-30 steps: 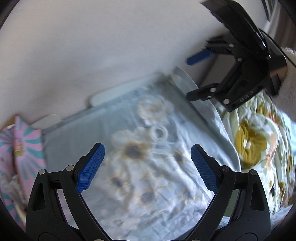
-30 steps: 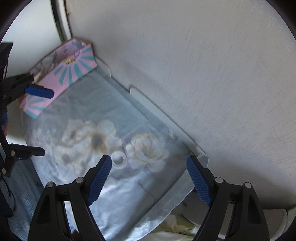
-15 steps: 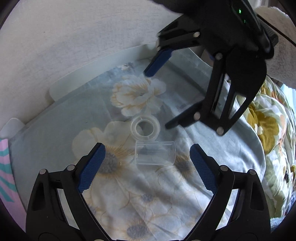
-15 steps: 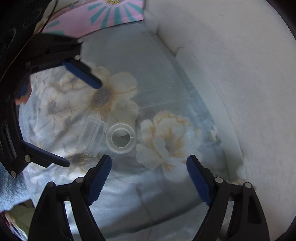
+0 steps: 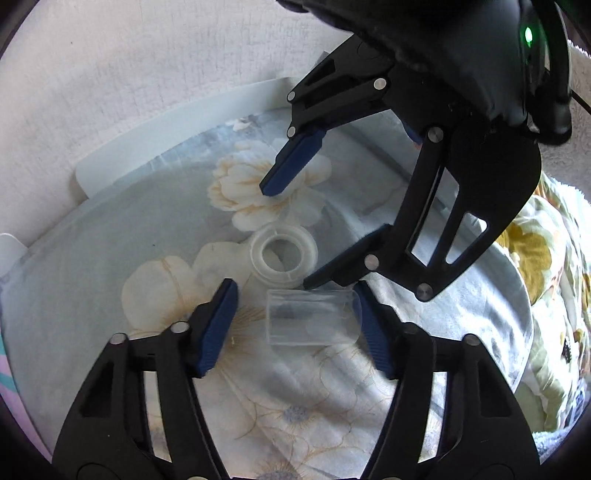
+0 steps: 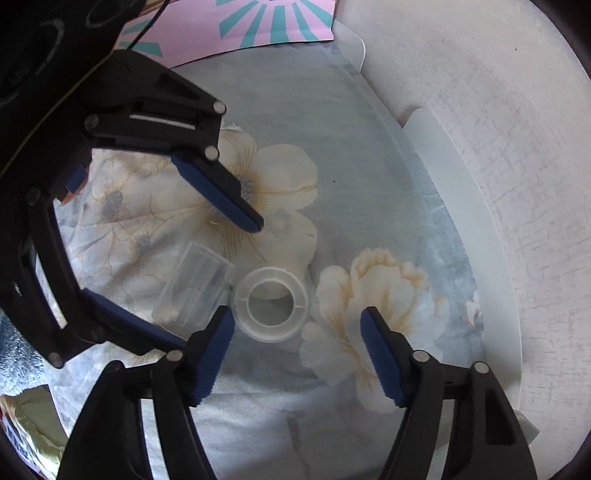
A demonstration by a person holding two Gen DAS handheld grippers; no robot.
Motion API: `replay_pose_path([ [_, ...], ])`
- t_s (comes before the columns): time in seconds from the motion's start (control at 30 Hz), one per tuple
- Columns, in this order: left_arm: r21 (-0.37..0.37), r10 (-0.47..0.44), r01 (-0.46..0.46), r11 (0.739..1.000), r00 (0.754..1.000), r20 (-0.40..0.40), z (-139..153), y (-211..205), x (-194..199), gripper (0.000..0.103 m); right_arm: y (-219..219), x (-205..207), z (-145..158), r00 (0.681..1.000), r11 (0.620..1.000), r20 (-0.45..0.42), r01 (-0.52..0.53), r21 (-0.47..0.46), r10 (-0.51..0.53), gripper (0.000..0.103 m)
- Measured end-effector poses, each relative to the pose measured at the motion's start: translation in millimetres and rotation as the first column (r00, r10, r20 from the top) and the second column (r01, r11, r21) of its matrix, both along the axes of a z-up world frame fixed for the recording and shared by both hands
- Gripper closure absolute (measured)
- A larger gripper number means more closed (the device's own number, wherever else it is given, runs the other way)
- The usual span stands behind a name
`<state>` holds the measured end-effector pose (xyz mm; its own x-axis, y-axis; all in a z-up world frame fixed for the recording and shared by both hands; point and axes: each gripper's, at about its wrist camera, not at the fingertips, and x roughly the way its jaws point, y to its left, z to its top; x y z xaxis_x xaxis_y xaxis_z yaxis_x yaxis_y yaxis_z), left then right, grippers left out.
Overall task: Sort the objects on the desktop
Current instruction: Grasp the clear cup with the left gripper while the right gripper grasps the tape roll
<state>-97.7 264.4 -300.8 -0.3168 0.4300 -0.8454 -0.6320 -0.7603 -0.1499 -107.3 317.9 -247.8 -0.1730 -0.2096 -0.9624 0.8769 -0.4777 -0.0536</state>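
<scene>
Tape roll (image 5: pixel 283 256) and clear box (image 5: pixel 309 319) lay touching on the flowered cloth (image 5: pixel 110 266) by a white wall (image 5: pixel 129 55), left tongs (image 5: pixel 295 306) apart around that box, right tongs (image 6: pixel 297 325) apart around the roll.

— What's behind everything?

— A white wall (image 5: pixel 155 62) with a rough, faintly streaked surface runs along the far side and, in the right view, curves round to the right (image 6: pixel 509 155).

— And underneath?

— A pale blue cloth (image 6: pixel 343 136) printed with big cream flowers covers the surface. White plastic sheets (image 5: pixel 177 136) stick out from under its far edge against the wall.

— Anything at the sides?

— A pink box with teal rays (image 6: pixel 258 26) at the far left, and a quilt with yellow flowers (image 5: pixel 535 254) on the right. Daylight is soft and even.
</scene>
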Motion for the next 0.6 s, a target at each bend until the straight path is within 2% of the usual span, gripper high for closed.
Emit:
replay_pose_path([
  [0.07, -0.005, 0.000, 0.000, 1.000, 1.000, -0.004, -1.0, 0.0, 1.1, 0.058, 2.4, -2.0, 0.5, 1.000, 1.000, 0.019, 0.004, -0.016, -0.004, 0.047],
  [0.27, 0.007, -0.008, 0.008, 1.000, 1.000, -0.001, -0.1, -6.1, 5.1, 0.059, 8.1, -5.4, 3.5, 0.999, 0.999, 0.049, 0.010, -0.047, -0.008, 0.065],
  [0.43, 0.013, -0.001, 0.001, 1.000, 1.000, -0.010, 5.1, -12.9, 10.4, 0.059, 10.2, -7.4, 5.1, 0.999, 0.999, 0.052, 0.012, -0.045, -0.010, 0.065],
  [0.6, 0.013, 0.004, -0.003, 1.000, 1.000, -0.027, 22.9, -11.3, 14.4, 0.059, 12.9, -9.7, 12.9, 0.998, 0.998, 0.057, 0.031, -0.059, -0.028, 0.065],
])
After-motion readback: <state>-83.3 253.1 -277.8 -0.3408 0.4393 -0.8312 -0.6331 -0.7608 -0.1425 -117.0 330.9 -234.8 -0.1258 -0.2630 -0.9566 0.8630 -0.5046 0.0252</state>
